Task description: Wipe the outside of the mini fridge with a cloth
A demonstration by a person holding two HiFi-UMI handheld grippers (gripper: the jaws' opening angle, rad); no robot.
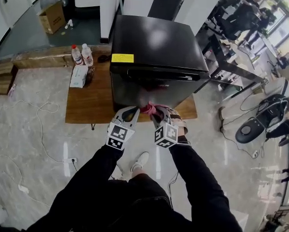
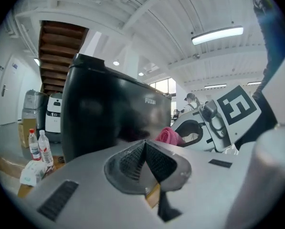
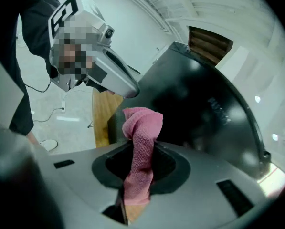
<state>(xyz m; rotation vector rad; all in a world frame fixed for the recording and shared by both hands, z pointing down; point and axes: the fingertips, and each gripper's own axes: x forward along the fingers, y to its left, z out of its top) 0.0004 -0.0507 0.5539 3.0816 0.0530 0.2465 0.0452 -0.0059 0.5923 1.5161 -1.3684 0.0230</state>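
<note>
A glossy black mini fridge [image 1: 156,52] stands on a low wooden table [image 1: 88,103], with a yellow label on its top. My right gripper [image 1: 156,111] is shut on a pink cloth [image 1: 147,108], which bunches up past the jaws against the lower front of the fridge [image 3: 199,113]. In the right gripper view the pink cloth [image 3: 140,149] runs up between the jaws. My left gripper [image 1: 129,112] sits just left of the cloth, shut with nothing between its jaws. The left gripper view shows the fridge [image 2: 109,113] front close ahead and the cloth [image 2: 168,136] to the right.
Two water bottles [image 1: 82,54] and a tissue pack [image 1: 78,76] lie on the table left of the fridge. A cardboard box [image 1: 51,17] sits on the floor behind. Cables [image 1: 40,124] trail over the floor at left. Desks, a chair and people fill the right side.
</note>
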